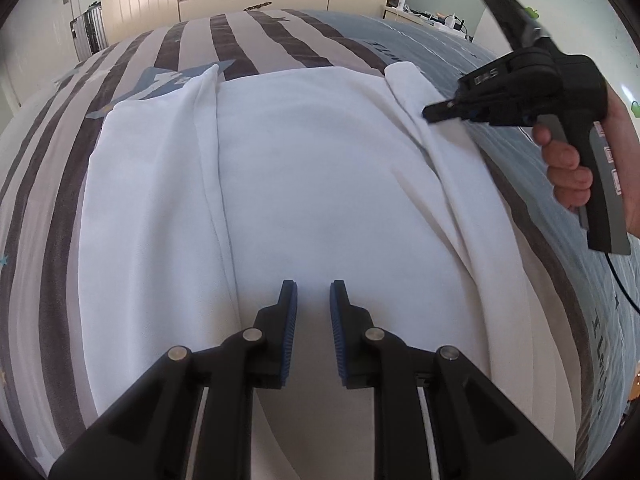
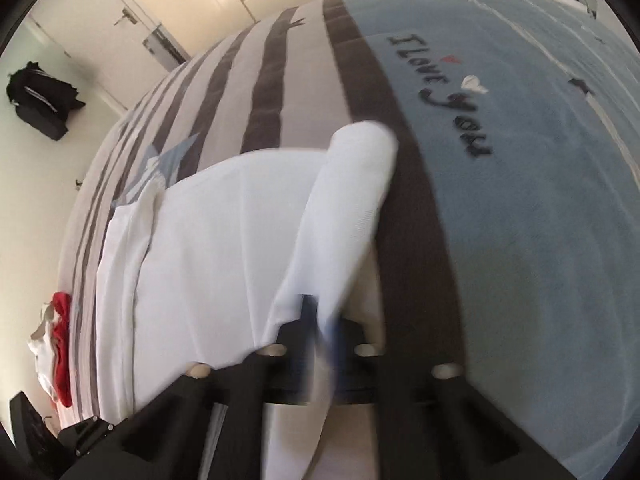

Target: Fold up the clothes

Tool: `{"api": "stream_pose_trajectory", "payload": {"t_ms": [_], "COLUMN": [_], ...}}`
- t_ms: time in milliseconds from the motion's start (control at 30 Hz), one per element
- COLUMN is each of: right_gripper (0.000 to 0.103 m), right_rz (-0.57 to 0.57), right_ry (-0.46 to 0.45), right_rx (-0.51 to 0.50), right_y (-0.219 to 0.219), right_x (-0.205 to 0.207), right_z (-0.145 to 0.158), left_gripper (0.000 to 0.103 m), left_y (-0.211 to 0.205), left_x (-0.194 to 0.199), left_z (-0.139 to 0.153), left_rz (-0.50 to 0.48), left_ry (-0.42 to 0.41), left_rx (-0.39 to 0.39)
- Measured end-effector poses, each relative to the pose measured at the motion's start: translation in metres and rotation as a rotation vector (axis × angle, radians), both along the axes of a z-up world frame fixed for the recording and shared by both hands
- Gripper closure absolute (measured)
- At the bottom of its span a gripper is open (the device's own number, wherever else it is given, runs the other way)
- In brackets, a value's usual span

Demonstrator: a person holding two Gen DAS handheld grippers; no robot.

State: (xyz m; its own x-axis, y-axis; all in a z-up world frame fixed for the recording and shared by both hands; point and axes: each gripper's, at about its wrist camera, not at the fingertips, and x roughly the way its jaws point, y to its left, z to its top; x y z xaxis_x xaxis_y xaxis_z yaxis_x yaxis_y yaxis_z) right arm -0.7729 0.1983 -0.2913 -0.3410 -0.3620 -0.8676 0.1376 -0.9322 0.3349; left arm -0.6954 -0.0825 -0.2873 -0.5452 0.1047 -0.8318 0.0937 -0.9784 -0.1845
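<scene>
In the left wrist view we saw a white garment [image 1: 320,168] spread flat across a bed [image 1: 280,40] whose cover carried dark and pale stripes on one side and plain blue on the other. Both side edges of the garment were turned inward, a long fold running down its left part and a thicker roll [image 1: 408,80] lying along its right edge. Our left gripper [image 1: 313,292] stood low over the near middle of the cloth, its blue-padded fingers a little apart with only bare fabric showing in the gap and nothing pinched. Off to the right, the right gripper [image 1: 430,114] reached in, held by a hand [image 1: 568,172] around its grey handle, with its tip closed right at the rolled edge. In the right wrist view, which was blurred, the right gripper [image 2: 320,320] had its jaws brought together on that white edge, the fabric rising in a strip from between them toward the rolled end [image 2: 360,148]. The garment lay over the striped part of the cover, just beside the blue part bearing the lettering "I Love You" [image 2: 440,92]. At the far left edge we saw a small heap of red and white clothes [image 2: 56,356].
</scene>
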Motion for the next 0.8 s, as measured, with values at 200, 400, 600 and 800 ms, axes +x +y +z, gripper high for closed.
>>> {"api": "stream_pose_trajectory", "payload": {"t_ms": [200,400,600,800], "right_gripper": [0.100,0.094,0.072,0.045], "right_rz": [0.011,-0.081,-0.145,-0.085], "right_ry": [0.052,-0.003,0.076,0.099], "right_rx": [0.007,0.112,0.082,0.215], "right_y": [0.037,0.067,0.067,0.025], "right_x": [0.016,0.002,-0.002,-0.022], "right_z": [0.014,-0.005,0.016,0.018], "left_gripper": [0.089,0.089,0.089,0.089], "left_y": [-0.005,-0.007,-0.006,-0.004], "left_x": [0.004,0.004,0.002,0.001], "left_z": [-0.001,-0.004,-0.006,-0.006], "left_rz": [0.000,-0.013,-0.010,-0.007], "left_ry": [-0.004,-0.011,-0.017,-0.020], "left_rx": [0.011,0.003,-0.005,-0.011]}}
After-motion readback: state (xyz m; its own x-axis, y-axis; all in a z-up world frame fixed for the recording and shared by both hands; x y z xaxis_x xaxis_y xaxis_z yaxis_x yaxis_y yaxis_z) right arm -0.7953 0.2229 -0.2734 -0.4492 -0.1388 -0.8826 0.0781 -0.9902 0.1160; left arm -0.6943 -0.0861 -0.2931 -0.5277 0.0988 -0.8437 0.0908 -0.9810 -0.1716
